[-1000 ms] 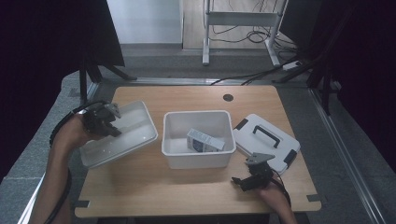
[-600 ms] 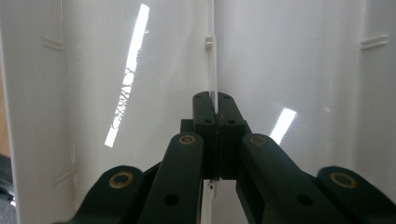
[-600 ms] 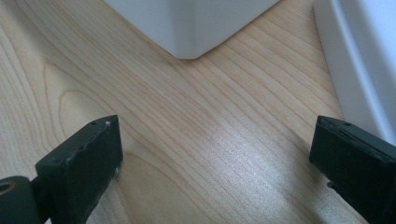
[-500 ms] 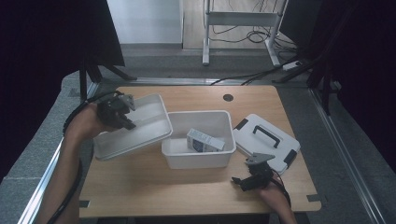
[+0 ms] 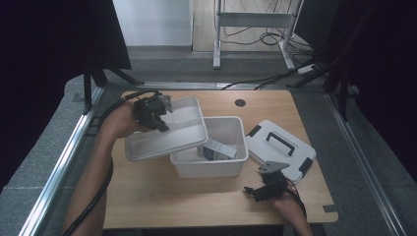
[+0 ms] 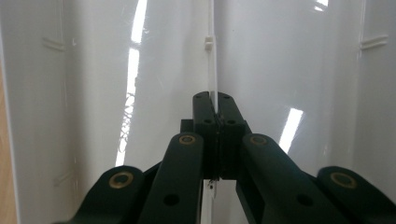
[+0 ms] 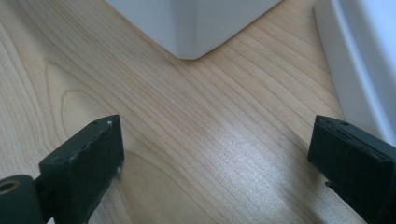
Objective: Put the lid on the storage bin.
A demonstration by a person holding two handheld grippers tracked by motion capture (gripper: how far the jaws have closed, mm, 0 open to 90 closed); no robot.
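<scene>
The left gripper [image 5: 158, 117] has its jaws clamped on a thin wall of the white tray [image 5: 167, 132]; in the left gripper view the jaws meet fully on a narrow plastic edge [image 6: 214, 70]. The tray sits left of centre in the high view, tilted, its right end overlapping the rim of the white bin [image 5: 209, 167]; whether it touches that rim cannot be told.

Handling judgement: the tray looks a light, thin-walled, glossy plastic piece, stiff enough to hold shape but likely to flex and swing when carried by one edge. The smooth surface may slip in a narrow pinch. A hold at mid-wall, as taken, looks sound.

The bin holds a small grey box [image 5: 216, 149]. A white lid [image 5: 280, 150] with a black handle lies just right of the bin.

The right gripper [image 5: 260, 189] rests at lower right of the high view, jaws wide apart and empty, over bare table [image 7: 196, 140] near a bin corner [image 7: 191, 28].

Open room: the wood at lower left of the table and along its near edge is free. The table edges are close to the tray's left side.
</scene>
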